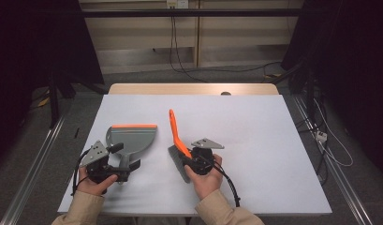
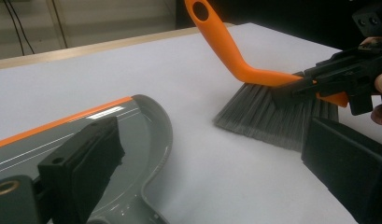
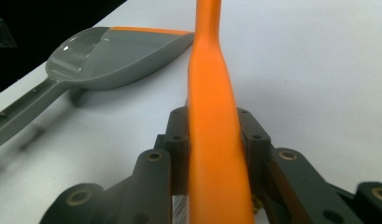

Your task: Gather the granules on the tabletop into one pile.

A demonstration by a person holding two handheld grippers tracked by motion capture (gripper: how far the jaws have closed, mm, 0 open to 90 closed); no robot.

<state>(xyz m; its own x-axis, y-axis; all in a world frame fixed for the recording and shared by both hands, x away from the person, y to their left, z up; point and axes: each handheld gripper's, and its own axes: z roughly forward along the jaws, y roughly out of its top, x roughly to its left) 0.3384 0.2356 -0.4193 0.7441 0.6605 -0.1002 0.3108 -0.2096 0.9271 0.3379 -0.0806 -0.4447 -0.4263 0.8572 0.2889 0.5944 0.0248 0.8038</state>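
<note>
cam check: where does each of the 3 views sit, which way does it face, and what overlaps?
High view: above the person's side, facing forward and down on the table; forearms, both hands, left claw and right claw enter from below.
Left gripper view: rides the left claw, looking over the dustpan toward the brush; its own black jaws show.
Right gripper view: rides the right claw, looking along the brush's orange handle.
Shared: dustpan and brush appear in all three.
</note>
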